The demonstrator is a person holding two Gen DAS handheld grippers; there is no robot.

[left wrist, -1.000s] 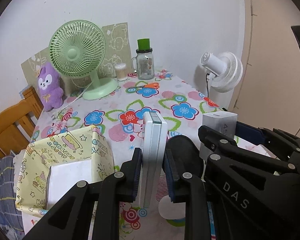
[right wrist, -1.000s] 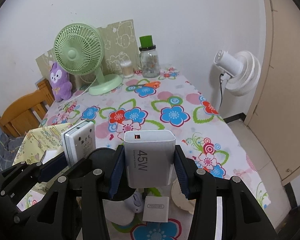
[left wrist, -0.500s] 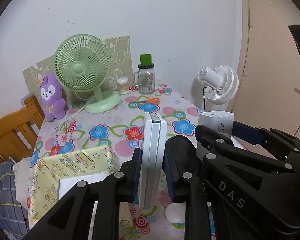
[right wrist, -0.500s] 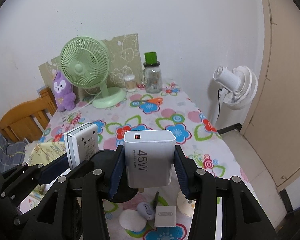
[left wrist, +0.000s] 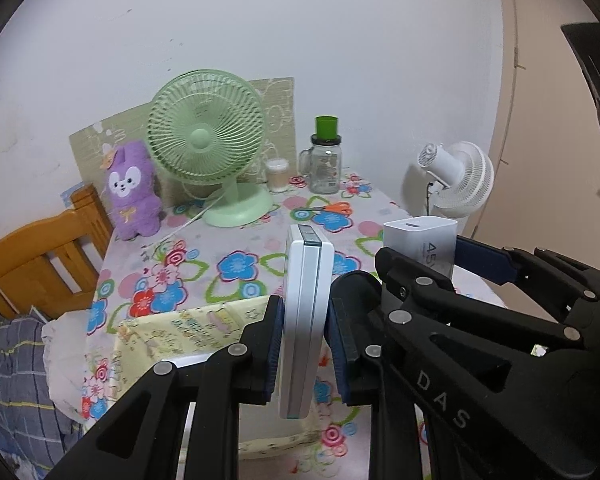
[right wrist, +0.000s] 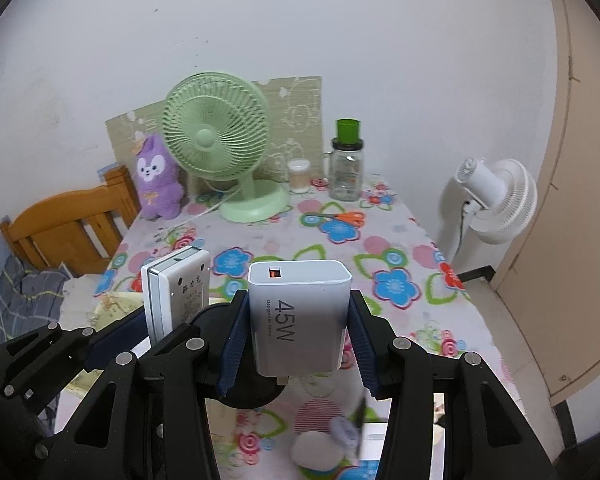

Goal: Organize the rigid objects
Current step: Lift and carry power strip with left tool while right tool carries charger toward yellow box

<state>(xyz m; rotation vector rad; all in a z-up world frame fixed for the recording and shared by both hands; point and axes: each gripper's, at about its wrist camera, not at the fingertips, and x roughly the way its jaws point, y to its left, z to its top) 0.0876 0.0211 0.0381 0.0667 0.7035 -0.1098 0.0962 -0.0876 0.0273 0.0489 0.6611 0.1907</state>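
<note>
My left gripper (left wrist: 302,342) is shut on a flat white device with a grey edge (left wrist: 305,320), held upright on edge above the table. The same device shows in the right wrist view (right wrist: 178,294). My right gripper (right wrist: 298,338) is shut on a white 45W charger block (right wrist: 300,316), also seen in the left wrist view (left wrist: 424,244). Both grippers are side by side, raised above the near end of the flowered table (right wrist: 400,264). A yellow patterned box (left wrist: 188,332) with a white item inside sits below the left gripper.
A green desk fan (right wrist: 220,148), a purple plush (right wrist: 156,178), a jar with a green lid (right wrist: 346,168), a small cup (right wrist: 299,176) and orange scissors (right wrist: 346,217) are at the far end. A white floor fan (right wrist: 496,200) stands right. A wooden chair (left wrist: 32,248) is left. Small items (right wrist: 340,436) lie below.
Both grippers have risen and pulled back from the table with their objects held. The table, the yellow box and the small items look farther below.
</note>
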